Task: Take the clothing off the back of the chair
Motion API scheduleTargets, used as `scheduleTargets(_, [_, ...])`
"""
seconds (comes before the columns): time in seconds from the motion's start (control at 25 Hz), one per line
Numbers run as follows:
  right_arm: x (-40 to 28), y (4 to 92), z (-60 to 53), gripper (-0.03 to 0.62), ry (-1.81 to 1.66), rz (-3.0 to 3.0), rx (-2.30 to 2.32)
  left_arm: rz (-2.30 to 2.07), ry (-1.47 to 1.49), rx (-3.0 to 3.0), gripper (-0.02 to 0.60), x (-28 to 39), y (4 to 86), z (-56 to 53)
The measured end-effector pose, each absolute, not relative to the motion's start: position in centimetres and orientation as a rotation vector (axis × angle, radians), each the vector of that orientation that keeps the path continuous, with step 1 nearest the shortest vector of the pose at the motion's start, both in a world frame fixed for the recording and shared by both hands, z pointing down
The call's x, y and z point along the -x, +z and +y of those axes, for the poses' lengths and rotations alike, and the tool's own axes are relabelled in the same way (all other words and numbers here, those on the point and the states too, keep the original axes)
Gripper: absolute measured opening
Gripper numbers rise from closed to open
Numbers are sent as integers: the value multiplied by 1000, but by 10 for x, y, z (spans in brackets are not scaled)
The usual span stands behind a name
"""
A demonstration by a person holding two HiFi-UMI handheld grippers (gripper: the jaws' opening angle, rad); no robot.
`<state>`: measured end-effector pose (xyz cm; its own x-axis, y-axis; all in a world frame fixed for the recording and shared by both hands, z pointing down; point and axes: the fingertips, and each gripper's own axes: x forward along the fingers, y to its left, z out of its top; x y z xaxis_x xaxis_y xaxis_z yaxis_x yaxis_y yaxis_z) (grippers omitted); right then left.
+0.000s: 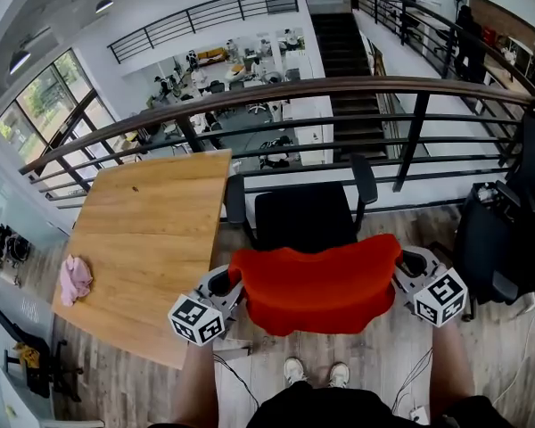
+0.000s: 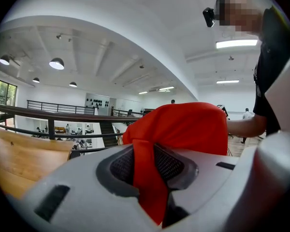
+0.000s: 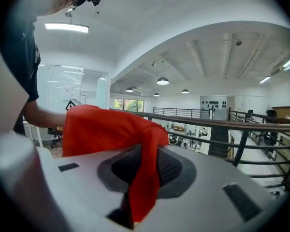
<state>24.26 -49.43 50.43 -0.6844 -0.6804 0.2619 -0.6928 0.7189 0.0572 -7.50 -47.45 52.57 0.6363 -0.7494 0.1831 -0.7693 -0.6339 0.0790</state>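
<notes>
A red piece of clothing (image 1: 316, 288) hangs over the back of a black office chair (image 1: 305, 217) just in front of me. My left gripper (image 1: 225, 285) pinches the cloth's left end, and red fabric (image 2: 147, 173) runs down between its dark pads. At the cloth's right end my right gripper (image 1: 410, 267) is shut on a fold of the same red fabric (image 3: 145, 178), squeezed between its pads. The chair's backrest is hidden under the cloth. The seat and both armrests show beyond it.
A wooden table (image 1: 147, 239) stands to the left of the chair with a pink cloth (image 1: 74, 279) on its near left corner. A railing (image 1: 339, 92) runs behind the chair. Another black chair (image 1: 499, 239) stands at the right.
</notes>
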Motion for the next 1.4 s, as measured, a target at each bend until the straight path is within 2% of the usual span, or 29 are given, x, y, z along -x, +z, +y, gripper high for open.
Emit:
scheduleTargets(0.08, [-244, 502, -492, 38, 61, -2658, -1120, -1270, 193, -2713, 59, 76, 523, -473])
scheduleTargets(0.16, [-244, 500, -489, 32, 53, -2645, -1143, -1285, 209, -2725, 43, 77, 520, -471])
scheduleTargets(0.68, [-261, 459, -470, 28, -53, -2642, -1334, -1499, 255, -2728, 34, 91, 485, -450])
scheduleTargets(1.04, [-264, 411, -440, 29, -208, -2686, -1382, -1695, 182, -2749, 34, 100, 436, -413])
scheduleTargets(1.4, [-272, 363, -394, 29, -375, -2788, -1356, -1850, 45, -2781, 34, 77, 381, -356])
